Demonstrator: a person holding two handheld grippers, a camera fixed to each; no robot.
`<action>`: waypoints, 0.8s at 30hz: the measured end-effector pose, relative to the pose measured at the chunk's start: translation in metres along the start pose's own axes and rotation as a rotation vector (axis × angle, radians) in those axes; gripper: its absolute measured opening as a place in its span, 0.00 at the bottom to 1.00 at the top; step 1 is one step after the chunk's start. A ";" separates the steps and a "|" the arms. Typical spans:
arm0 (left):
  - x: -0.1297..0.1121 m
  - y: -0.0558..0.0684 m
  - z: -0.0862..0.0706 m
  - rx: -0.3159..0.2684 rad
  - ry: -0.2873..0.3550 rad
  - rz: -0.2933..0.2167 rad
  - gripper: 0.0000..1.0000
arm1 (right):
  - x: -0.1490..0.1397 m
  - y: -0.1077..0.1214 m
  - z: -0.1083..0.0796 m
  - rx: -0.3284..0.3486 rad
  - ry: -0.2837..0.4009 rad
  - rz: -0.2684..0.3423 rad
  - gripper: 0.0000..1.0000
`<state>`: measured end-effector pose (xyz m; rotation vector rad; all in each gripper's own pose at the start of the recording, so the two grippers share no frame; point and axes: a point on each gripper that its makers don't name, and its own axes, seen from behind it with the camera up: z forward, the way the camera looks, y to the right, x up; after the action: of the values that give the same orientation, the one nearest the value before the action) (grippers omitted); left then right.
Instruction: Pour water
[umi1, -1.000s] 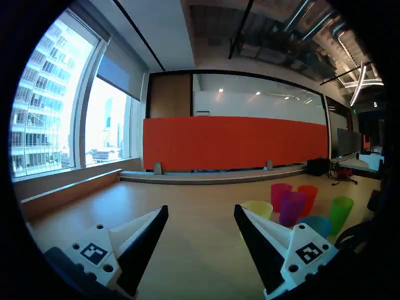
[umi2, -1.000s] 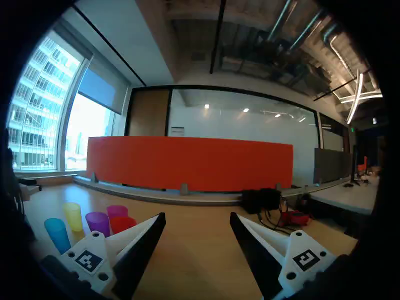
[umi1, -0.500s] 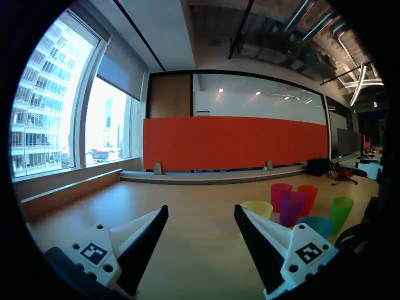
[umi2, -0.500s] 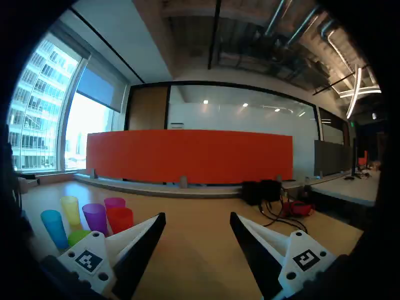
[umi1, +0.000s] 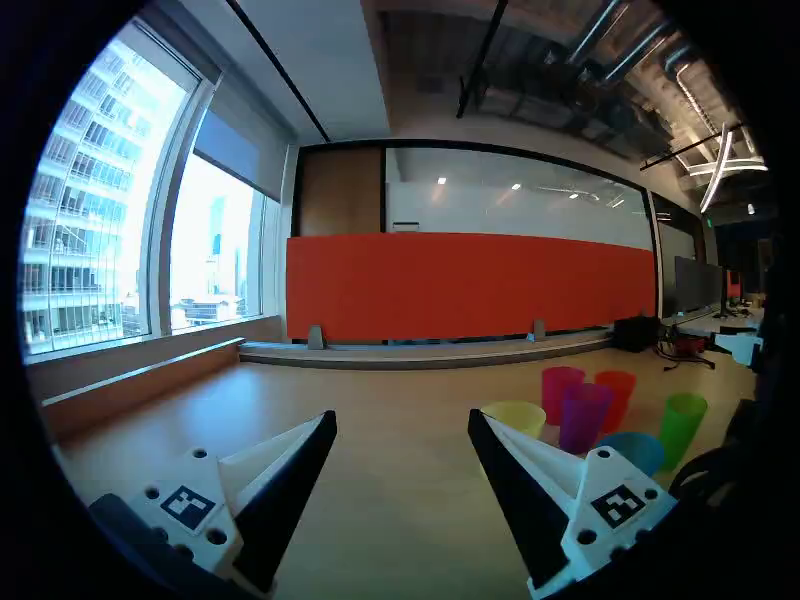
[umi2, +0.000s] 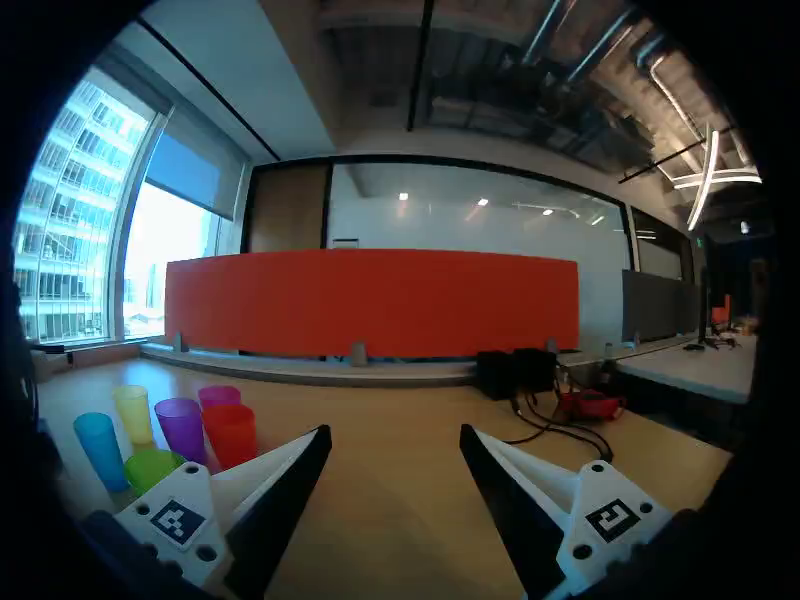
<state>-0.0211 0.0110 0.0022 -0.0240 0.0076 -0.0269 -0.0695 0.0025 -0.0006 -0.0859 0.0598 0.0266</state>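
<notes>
At lower right one of my fingers (umi1: 525, 490) covers part of the yellow cup (umi1: 515, 413) and blue cup (umi1: 632, 448) (contents unreadable).

The table (umi2: 400, 520) is pale tan wood. The plain translucent cups are coloured thus: a blue cup (umi2: 100, 450), a yellow cup (umi2: 132, 413), a purple cup (umi2: 181, 428), a magenta cup (umi2: 220, 397), a red-orange cup (umi2: 231, 435) and a green cup (umi2: 152, 468), while the divider panel (umi2: 370, 300) is solid orange-red. The left gripper (umi1: 401, 415) and right gripper (umi2: 393, 432) are white with black inner finger faces and black-and-white square markers (umi2: 177, 523).
</notes>
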 end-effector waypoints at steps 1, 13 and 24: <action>0.000 0.000 0.000 0.000 0.000 0.000 0.98 | 0.000 0.000 0.000 0.001 0.000 0.003 1.00; 0.001 0.000 0.000 0.000 0.000 0.000 0.98 | 0.000 0.002 -0.003 0.004 -0.003 0.007 1.00; 0.001 0.000 0.000 0.000 0.000 0.000 0.98 | 0.001 0.003 -0.003 -0.001 -0.003 0.008 1.00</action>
<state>-0.0205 0.0109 0.0022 -0.0241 0.0077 -0.0269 -0.0684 0.0057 -0.0044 -0.0862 0.0574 0.0343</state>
